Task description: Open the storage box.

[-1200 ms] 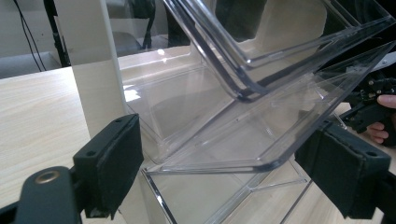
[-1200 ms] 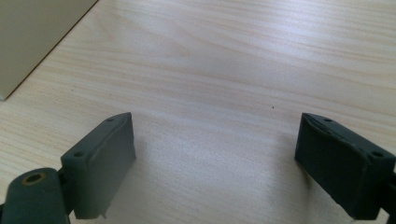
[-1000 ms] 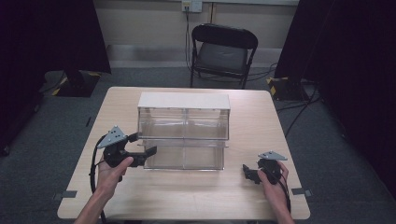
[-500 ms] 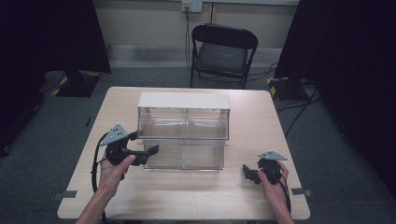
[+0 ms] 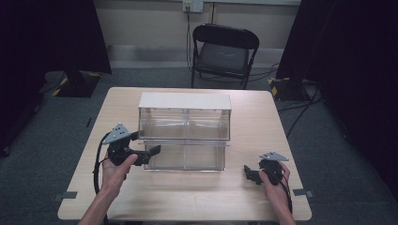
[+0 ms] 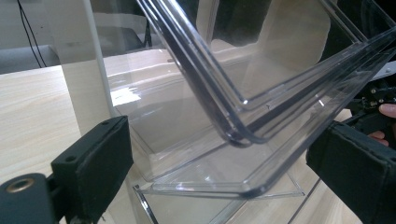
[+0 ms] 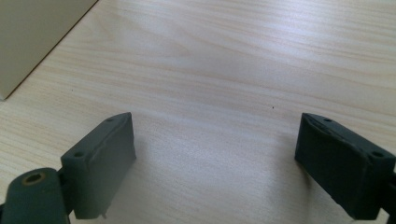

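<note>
A big wooden desk [image 5: 187, 197] stands in a dark room, and a black folding chair [image 5: 224, 49] waits behind it. In the middle of the desk sits a clear plastic drawer box [image 5: 184, 129] with a white top. It has drawers up high and a lower clear drawer [image 5: 185, 157] that sticks out toward the person. The left gripper [image 5: 148, 153] is at the left front corner of that lower drawer. In the left gripper view, its jaws are spread wide, with the see-through corner of the drawer [image 6: 243, 140] between them, and they are not pinching it yet. One jaw is on the outer side and the other is on the far side of the wall. The right gripper [image 5: 248, 173] rests low on the desk, well apart from the box, on the right. In the right gripper view its jaws are spread too, with nothing but bare wood [image 7: 215, 93] between them. I think the step in hand is getting a grip on the lower drawer. The next move probably calls for the left jaws to close gently on the thin drawer wall, then move it slowly and straight so the box does not slide. The right gripper might need to come over and steady the box.
</note>
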